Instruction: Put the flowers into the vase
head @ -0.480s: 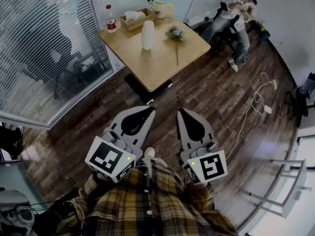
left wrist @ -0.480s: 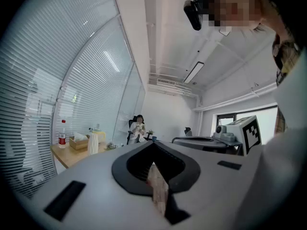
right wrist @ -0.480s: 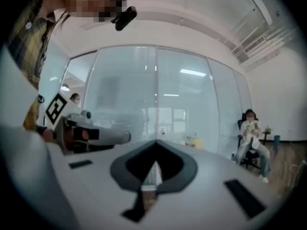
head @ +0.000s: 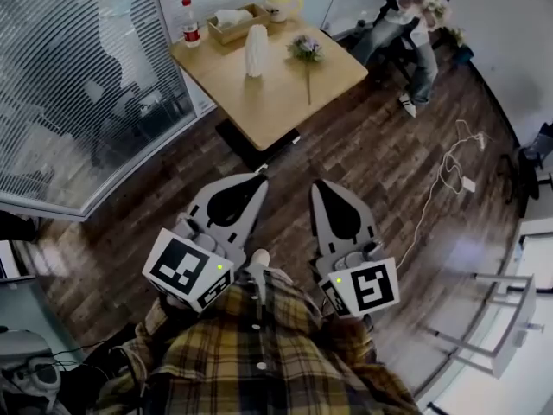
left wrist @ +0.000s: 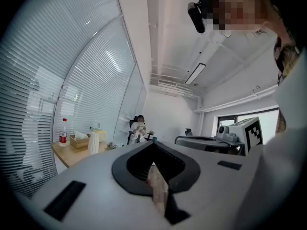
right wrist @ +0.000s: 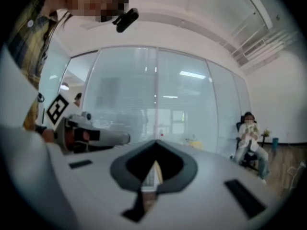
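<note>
A white ribbed vase (head: 255, 50) stands on the wooden table (head: 268, 102) far ahead. The flowers (head: 306, 49) lie flat to its right, with their stem pointing toward me. Both grippers are held low in front of my plaid shirt, far short of the table. My left gripper (head: 259, 177) is shut and holds nothing, and so is my right gripper (head: 320, 184). In the left gripper view the jaws of the left gripper (left wrist: 152, 145) meet, with the vase (left wrist: 93, 143) small at the far left. The right gripper (right wrist: 154, 143) shows its jaws together too.
A red-capped bottle (head: 190, 22), a tissue box (head: 232, 20) and a yellow teapot (head: 281, 5) stand at the table's back. A person (head: 419, 15) sits beyond it. A glass wall with blinds (head: 78, 85) runs along the left. A white cable (head: 445, 175) lies on the floor.
The table sits slightly higher in the head view. Both grippers stay shut in much the same place before my body.
</note>
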The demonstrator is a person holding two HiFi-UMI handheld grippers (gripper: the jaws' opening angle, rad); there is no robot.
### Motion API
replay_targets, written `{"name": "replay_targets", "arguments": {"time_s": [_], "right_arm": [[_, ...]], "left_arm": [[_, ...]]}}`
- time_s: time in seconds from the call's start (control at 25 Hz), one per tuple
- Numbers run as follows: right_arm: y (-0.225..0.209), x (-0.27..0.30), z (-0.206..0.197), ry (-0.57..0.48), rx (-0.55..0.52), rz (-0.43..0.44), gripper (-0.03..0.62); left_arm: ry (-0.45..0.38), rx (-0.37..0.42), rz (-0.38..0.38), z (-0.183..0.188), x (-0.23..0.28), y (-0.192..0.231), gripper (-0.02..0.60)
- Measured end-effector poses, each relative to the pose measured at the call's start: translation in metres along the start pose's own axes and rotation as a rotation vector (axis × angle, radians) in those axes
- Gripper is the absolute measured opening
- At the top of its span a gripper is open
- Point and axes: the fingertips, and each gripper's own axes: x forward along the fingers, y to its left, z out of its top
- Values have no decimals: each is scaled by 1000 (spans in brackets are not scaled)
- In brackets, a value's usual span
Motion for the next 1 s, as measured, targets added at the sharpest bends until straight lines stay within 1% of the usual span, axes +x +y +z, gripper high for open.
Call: {"name": "replay_targets", "arguments": {"time_s": [0.2,0.4,0.6,0.8,1.0], "right_arm": [[2,-7,-4,3,6,19,12],[5,-13,-9,-1,6,50,12],[14,-9,-8,0,0,92,12],[25,5,-13,16,1,128,12],[28,32,-14,25,4,120,12]], "left_arm": [[-2,-17,26,-3,-5,0,9],[-8,-10,68,-9,-13,-3,9],[-19,-10,104,-7,-21,0,9],[-29,-16,128,-6,-28,16,9],[-31,-25,128,-3,-28,46,9]]}}
